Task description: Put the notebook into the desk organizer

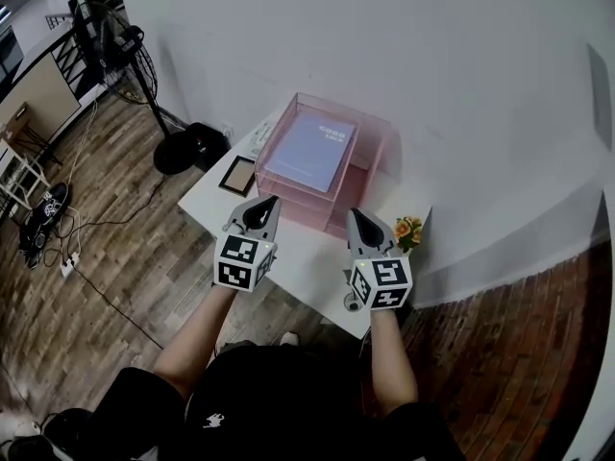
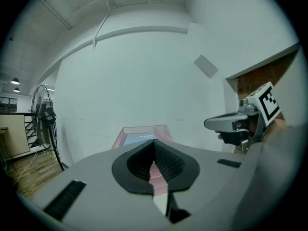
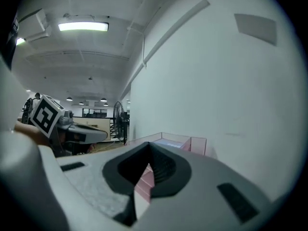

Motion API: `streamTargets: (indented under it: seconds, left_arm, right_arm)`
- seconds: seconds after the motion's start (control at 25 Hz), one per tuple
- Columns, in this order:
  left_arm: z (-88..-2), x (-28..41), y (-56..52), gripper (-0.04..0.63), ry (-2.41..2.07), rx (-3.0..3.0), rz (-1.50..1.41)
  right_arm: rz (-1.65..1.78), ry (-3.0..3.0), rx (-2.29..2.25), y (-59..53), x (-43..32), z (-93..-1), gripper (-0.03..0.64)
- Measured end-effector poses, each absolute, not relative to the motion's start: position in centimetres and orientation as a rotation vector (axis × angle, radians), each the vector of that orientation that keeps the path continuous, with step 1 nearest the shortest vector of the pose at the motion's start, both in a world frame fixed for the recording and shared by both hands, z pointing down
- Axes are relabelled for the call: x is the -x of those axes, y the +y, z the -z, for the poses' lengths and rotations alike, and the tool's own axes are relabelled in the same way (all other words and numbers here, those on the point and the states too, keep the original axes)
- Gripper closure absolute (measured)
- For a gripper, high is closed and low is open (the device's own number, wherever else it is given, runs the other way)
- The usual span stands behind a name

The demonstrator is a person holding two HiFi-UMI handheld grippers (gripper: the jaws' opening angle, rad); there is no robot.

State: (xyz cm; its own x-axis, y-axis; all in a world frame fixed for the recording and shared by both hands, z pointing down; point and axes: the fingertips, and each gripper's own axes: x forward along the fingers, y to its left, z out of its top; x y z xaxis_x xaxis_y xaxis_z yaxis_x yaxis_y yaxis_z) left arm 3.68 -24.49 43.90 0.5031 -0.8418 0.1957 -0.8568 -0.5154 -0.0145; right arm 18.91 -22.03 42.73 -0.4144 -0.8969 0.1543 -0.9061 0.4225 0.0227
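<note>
White wall (image 1: 404, 56), wooden floor (image 1: 106, 248), standing fan (image 1: 135, 60).

print on the notebook (image 1: 308, 152) is too small to read.

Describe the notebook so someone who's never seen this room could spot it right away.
On the white table by the wall stands a pink see-through organizer. The notebook lies inside it, cover up, the only pale blue thing on the table.

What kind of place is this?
Probably a corner of an open-plan office or lab: pedestal fan on a wood floor, white table with a pink desk organizer, ceiling strip lights.
</note>
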Motion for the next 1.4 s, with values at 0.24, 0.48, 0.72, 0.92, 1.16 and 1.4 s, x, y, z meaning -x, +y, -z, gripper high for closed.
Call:
streamTargets:
  seconds: [0.24,0.48,0.72,0.92,1.16,1.4]
  left_arm:
    - [-42.7,-2.3,-22.1,0.594,-1.415,-2.767,-0.298]
    - [-42.4,0.5,-19.6,0.594,-1.377,-2.839,-0.292]
    - [-42.5,3.1,-17.2,0.594,-1.319,-2.859,-0.264]
    - [-41.5,5.4,-15.6,0.594,-1.320,-2.885,-0.225]
    - [-40.7,7.7,-14.0,0.594,-1.306,-2.897,-0.181]
    - [-39.9,8.7,-12.8,0.594,-1.277,-2.928,-0.153]
  right_arm:
    - [-0.103,-2.541,-1.755,-18.1,-17.9,-40.9,0.615]
    - [-0.130,-2.522,-1.898,-14.4,-16.2,-39.7,0.615]
    - [-0.133,-2.483,-1.994,-10.8,-14.3,-39.1,0.615]
    - [-0.104,-2.456,-2.014,-8.1,-12.4,-38.7,0.615]
    - [-0.061,-2.426,-2.071,-5.5,-11.0,-37.2,0.615]
    - [-0.020,-2.405,-2.128,-3.6,-10.2,-35.9,0.615]
